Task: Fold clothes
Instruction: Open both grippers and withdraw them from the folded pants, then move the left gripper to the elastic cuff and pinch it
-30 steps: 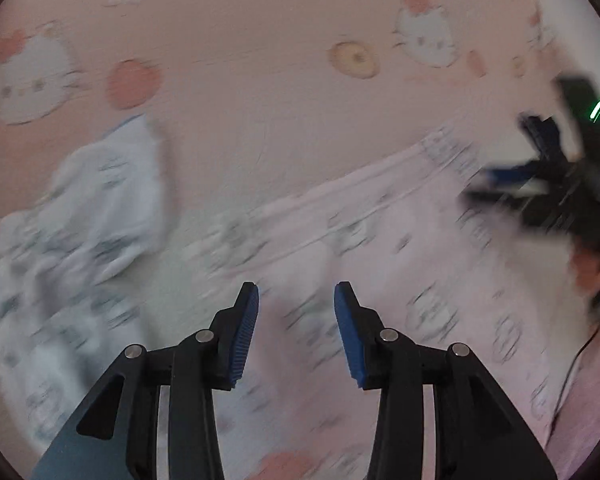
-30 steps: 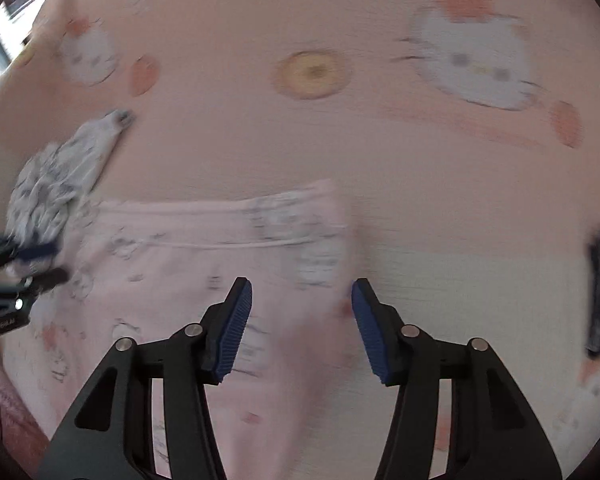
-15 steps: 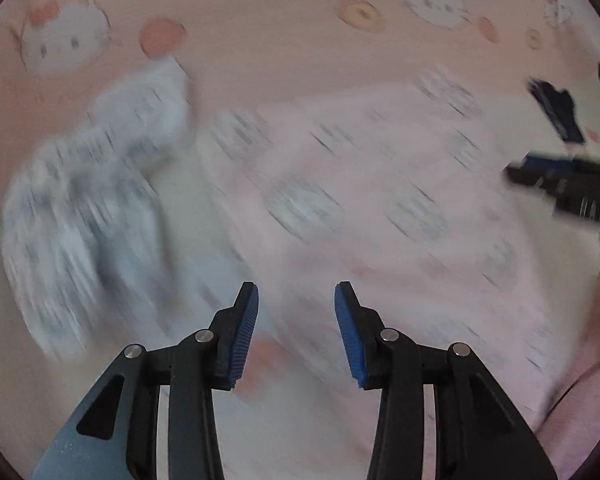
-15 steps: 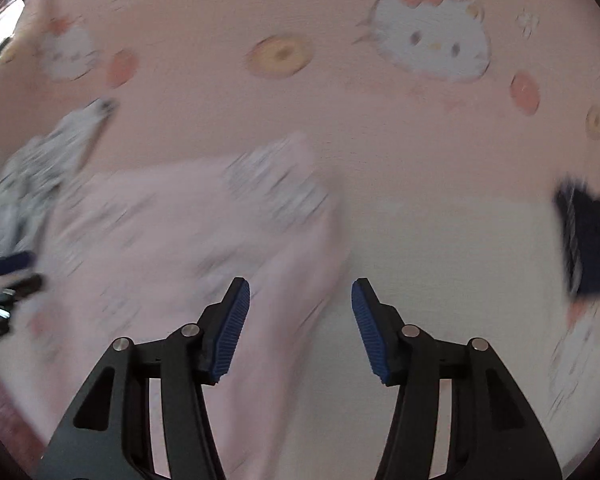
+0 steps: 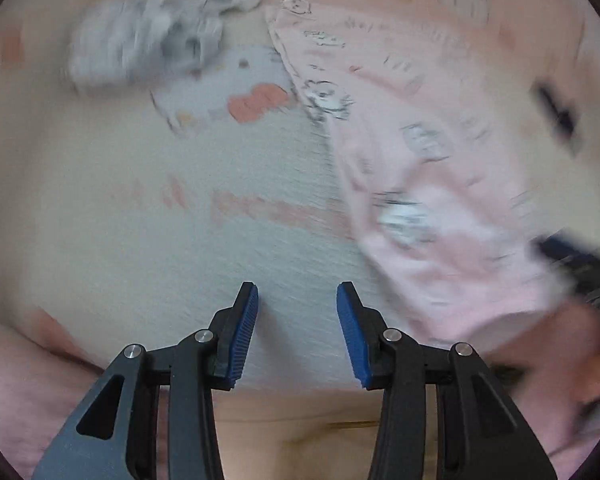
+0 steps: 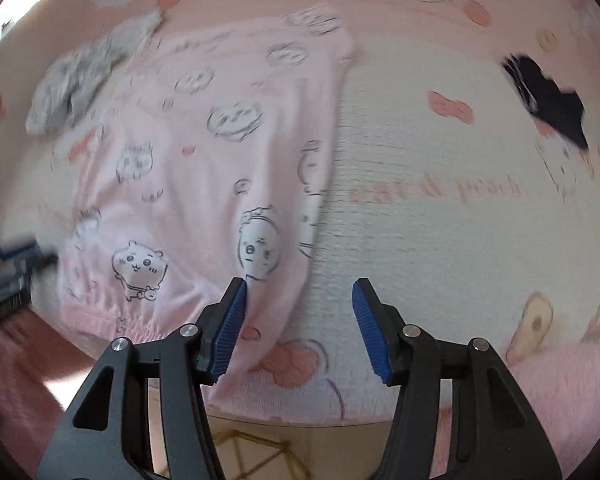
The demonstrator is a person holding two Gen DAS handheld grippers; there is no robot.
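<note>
Your left gripper (image 5: 297, 330) is opening over bare blanket (image 5: 228, 216), holding nothing. Your right gripper (image 6: 298, 326) is hanging apart and empty by the pink pants (image 6: 204, 184), which are lying flat, likely so you can grab the waist.

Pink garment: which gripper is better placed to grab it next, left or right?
Right. The right gripper is open at the pink garment's near edge; the left gripper, jaws opening, is over bare blanket.

Three garments on one printed blanket (image 6: 440, 216): one pink top (image 6: 204, 184), one grey bundle (image 6: 72, 80), one dark piece (image 6: 548, 100). Two grippers.
</note>
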